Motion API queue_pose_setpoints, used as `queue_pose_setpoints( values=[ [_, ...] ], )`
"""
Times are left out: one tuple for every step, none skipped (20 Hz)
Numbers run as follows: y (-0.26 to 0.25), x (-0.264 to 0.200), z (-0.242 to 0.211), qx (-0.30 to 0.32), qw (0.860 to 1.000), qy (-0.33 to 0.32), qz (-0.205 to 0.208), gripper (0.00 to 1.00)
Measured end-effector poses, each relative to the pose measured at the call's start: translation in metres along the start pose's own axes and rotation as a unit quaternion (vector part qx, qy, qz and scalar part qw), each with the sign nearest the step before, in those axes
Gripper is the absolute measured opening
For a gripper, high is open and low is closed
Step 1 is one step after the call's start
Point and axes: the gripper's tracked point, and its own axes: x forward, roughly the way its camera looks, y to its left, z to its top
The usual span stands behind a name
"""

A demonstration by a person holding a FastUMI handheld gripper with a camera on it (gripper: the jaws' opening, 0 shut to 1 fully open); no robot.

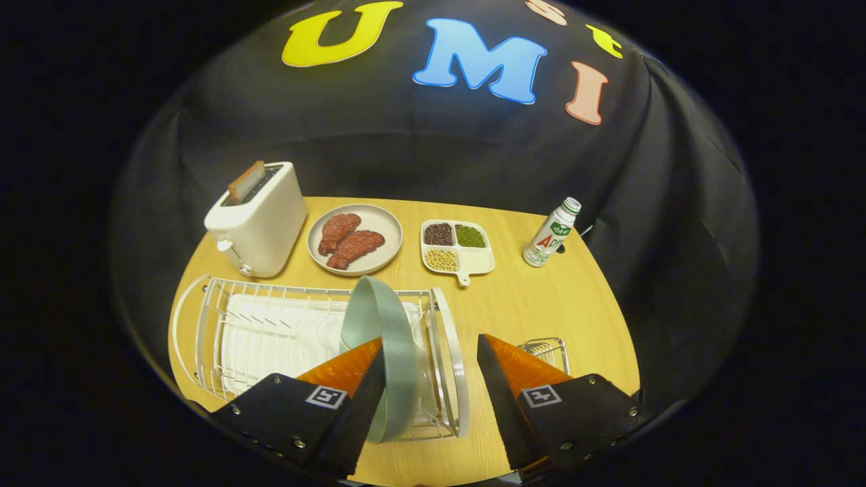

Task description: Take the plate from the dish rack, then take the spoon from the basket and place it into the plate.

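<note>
The plate [379, 338], pale green, stands on edge in the rack [270, 338], near the rack's right end. Its rim lies against the inner face of the tool's [429, 352] left finger [352, 379]; the right finger [507, 379] is well apart from it, with bare bench [528, 304] showing in the gap. The tool is spread wide and grips nothing.

The rack is a white wire frame over a white tray, lying along the near side of the bench. Just past the right finger the top of a small wire basket [547, 352] shows; whether a spoon lies in it cannot be told.

Beyond the rack, along the far side of the bench, a white toaster [260, 220] stands at the left with a slice of bread [245, 181] rising from its slot. Beside it sits a grey dish [389, 233] with two pieces of red meat [348, 240]. Next comes a white divided tray [477, 260] with a short handle, holding dark, green and yellow beans in three of its compartments. Farther right, a small white bottle [551, 233] with a green label stands near the cloth wall.
</note>
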Motion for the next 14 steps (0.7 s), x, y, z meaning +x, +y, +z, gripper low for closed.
queue_pose_setpoints(
  values=[
    [-0.003, 0.005, -0.004, -0.007, 1.000, 0.011, -0.018, 0.72],
    [0.005, 0.008, -0.004, -0.008, 1.000, 0.015, -0.015, 0.63],
    [0.013, 0.008, -0.004, -0.002, 1.000, 0.018, -0.012, 0.44],
    [0.015, 0.008, -0.007, -0.004, 1.000, 0.023, -0.020, 0.35],
    [0.018, 0.004, -0.002, -0.013, 1.000, 0.017, -0.023, 0.25],
    [0.020, 0.008, -0.002, -0.026, 0.999, 0.019, -0.024, 0.24],
    [0.024, 0.007, 0.000, -0.030, 0.999, 0.015, -0.027, 0.20],
    [0.028, 0.003, 0.001, -0.040, 0.999, 0.014, -0.033, 0.17],
    [0.030, 0.000, 0.005, -0.050, 0.998, 0.006, -0.039, 0.16],
    [0.034, -0.003, 0.006, -0.053, 0.998, 0.000, -0.046, 0.17],
    [0.037, -0.005, 0.006, -0.063, 0.997, 0.000, -0.052, 0.16],
    [0.038, -0.007, 0.007, -0.069, 0.996, -0.002, -0.057, 0.16],
    [0.039, -0.010, 0.010, -0.069, 0.996, -0.004, -0.063, 0.16],
    [0.037, -0.012, 0.013, -0.069, 0.995, -0.006, -0.069, 0.16]
  ],
)
